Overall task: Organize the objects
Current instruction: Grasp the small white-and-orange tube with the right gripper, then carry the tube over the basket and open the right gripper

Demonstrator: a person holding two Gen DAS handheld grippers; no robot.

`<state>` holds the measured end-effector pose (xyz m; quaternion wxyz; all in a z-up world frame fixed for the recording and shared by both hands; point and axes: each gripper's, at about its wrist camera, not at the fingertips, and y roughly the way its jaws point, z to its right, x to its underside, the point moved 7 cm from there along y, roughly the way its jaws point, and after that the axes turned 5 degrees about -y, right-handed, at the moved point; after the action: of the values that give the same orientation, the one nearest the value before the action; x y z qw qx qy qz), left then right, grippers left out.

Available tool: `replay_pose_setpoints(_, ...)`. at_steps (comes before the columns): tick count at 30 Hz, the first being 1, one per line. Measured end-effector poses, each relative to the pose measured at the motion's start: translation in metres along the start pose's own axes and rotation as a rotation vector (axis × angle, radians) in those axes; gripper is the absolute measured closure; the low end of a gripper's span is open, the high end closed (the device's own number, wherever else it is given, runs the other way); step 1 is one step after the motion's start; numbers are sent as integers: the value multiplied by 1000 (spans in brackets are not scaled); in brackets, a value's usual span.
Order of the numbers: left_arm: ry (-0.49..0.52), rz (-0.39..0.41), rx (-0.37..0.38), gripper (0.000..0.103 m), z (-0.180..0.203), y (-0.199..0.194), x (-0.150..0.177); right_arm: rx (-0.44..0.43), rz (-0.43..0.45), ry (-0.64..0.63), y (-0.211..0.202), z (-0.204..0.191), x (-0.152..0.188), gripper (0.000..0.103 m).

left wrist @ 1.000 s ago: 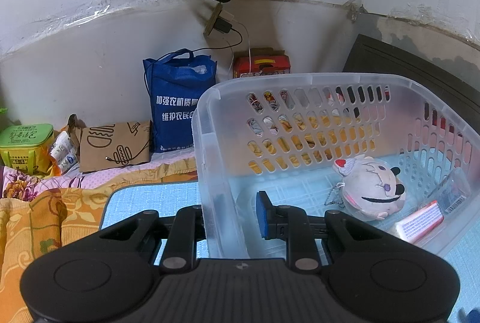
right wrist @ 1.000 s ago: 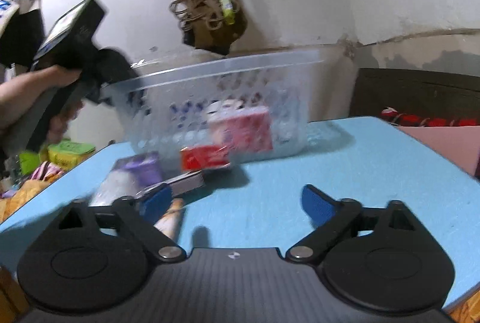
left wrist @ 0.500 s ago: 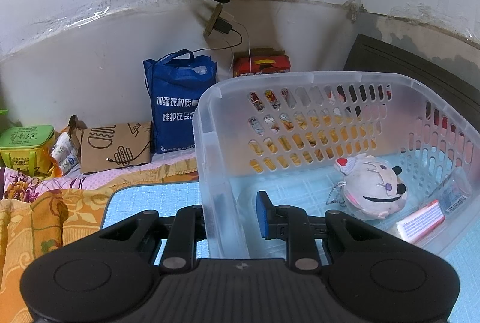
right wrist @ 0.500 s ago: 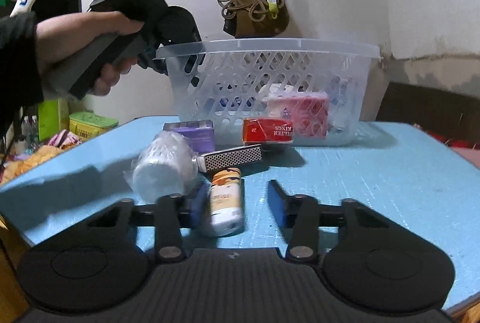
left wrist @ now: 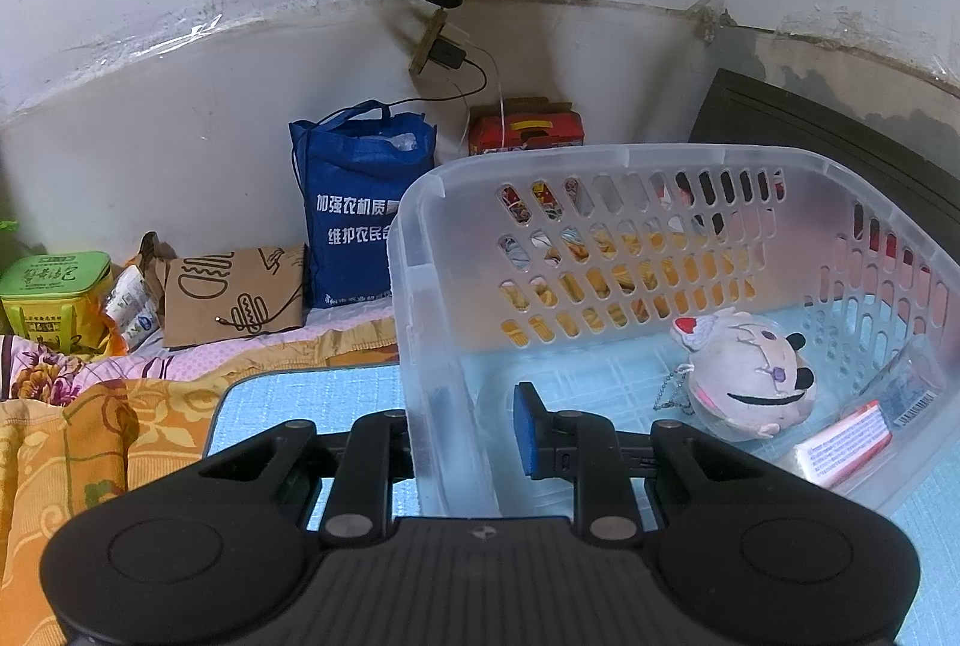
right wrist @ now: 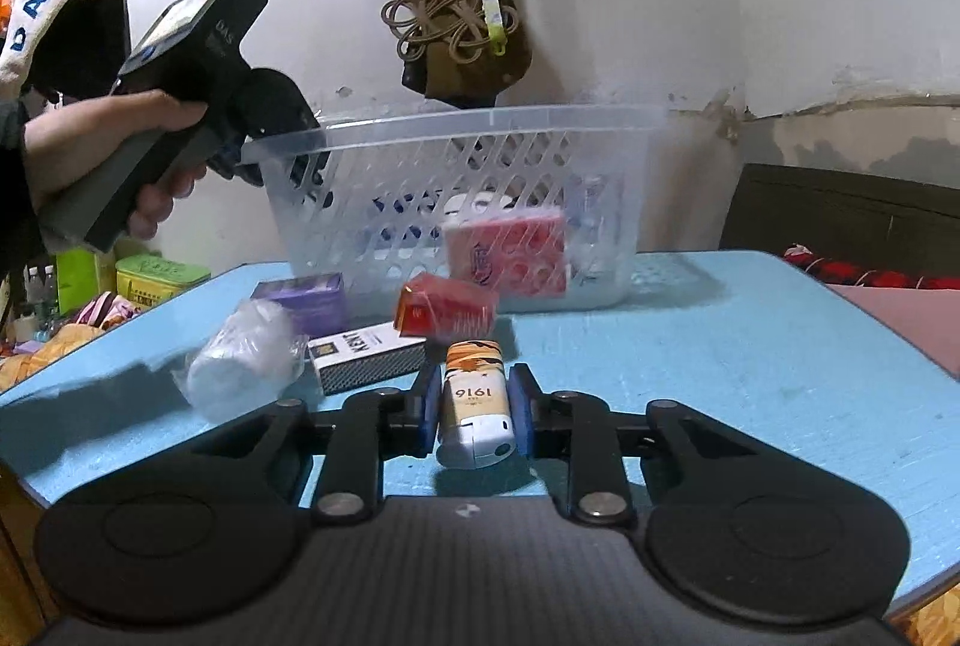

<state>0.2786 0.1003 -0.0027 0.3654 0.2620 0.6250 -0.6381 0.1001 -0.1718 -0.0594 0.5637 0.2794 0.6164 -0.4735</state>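
My left gripper is shut on the near left wall of the clear plastic basket, one finger outside and one inside. The basket holds a white plush toy and a pink packet. In the right wrist view my right gripper is shut on a white and orange 1916 pack lying on the blue table. The basket stands behind it, with the left gripper on its rim.
On the table lie a white wrapped roll, a black and white Kent box, a purple box and a red pack. A blue bag and a green tin sit on the bedding to the left.
My right gripper moved down to the table and closed on the 1916 pack. The left gripper kept its hold on the basket wall; the basket barely moved.
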Motion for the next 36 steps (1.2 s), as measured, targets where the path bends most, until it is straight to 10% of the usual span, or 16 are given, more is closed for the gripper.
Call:
replay_pose_setpoints(21, 0, 0, -3, 75, -1, -1, 0, 39, 95, 23, -18, 39, -44, 75)
replay_pose_setpoints(36, -10, -5, -7, 75, -1, 0, 0, -15, 259, -21, 16, 54, -185, 75)
